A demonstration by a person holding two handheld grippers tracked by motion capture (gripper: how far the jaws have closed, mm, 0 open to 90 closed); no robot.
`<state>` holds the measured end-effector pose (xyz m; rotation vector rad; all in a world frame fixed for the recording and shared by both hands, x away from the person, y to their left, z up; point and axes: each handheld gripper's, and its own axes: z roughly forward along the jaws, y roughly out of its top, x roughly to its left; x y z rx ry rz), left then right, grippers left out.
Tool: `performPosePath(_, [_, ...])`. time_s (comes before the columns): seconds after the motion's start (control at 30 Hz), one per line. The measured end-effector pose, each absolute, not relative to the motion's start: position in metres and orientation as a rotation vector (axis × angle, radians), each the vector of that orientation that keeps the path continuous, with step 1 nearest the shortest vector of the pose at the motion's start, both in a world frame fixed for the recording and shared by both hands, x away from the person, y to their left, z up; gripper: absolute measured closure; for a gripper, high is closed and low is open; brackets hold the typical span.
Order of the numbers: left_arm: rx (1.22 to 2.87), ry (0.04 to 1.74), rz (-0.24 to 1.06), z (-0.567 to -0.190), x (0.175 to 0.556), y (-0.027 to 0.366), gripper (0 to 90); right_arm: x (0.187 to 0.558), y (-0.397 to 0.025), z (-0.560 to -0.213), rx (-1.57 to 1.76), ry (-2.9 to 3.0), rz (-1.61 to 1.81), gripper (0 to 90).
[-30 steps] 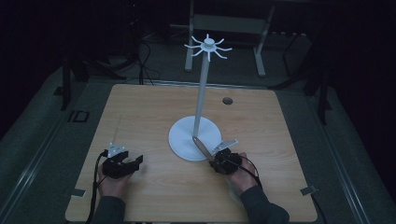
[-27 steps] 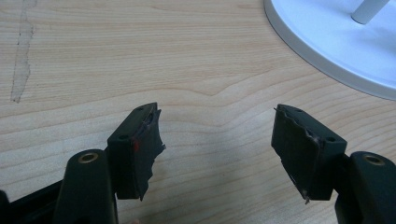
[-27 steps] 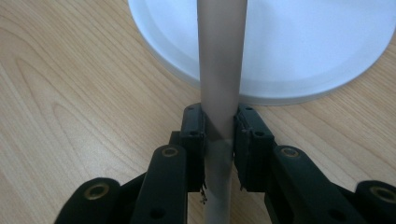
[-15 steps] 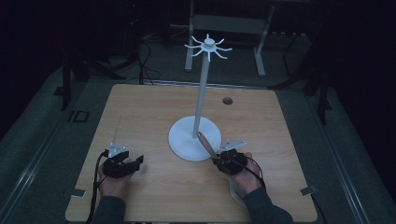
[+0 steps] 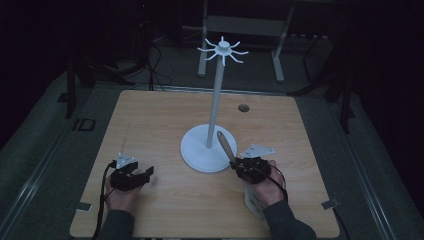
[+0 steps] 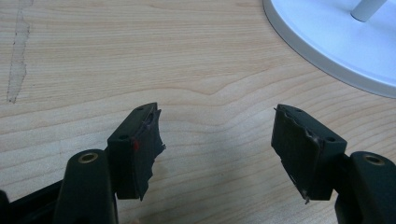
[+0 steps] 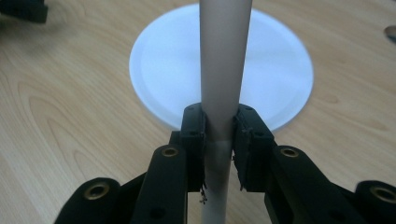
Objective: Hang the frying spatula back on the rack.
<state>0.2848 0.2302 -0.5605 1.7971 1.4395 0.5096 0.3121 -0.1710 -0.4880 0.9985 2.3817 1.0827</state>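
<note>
Right gripper (image 5: 234, 162) squeezes long utensil handle (image 5: 225, 145), tilted up beside white hook stand (image 5: 212, 115). Left gripper (image 5: 150, 172) wide open, holding nothing, low over wooden table (image 5: 150, 120).

Right gripper (image 7: 219, 128) clamped on pale handle (image 7: 223, 70), white round base (image 7: 159, 70) behind, wooden table (image 7: 60, 102)

the stand (image 5: 207, 150) is plain white on a pale wood-grain table (image 5: 150, 120). both grippers are black, the right gripper (image 7: 219, 135) pinching a grey-beige handle (image 7: 223, 70).
</note>
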Motion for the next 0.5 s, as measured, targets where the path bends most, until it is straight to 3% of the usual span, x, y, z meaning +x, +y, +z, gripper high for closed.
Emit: performPosePath(0.5, [1.798,1.440,0.510,-0.561,0.285,0.230,32.9,0.311,-0.177,-0.466,0.971,2.271,1.218,75.2])
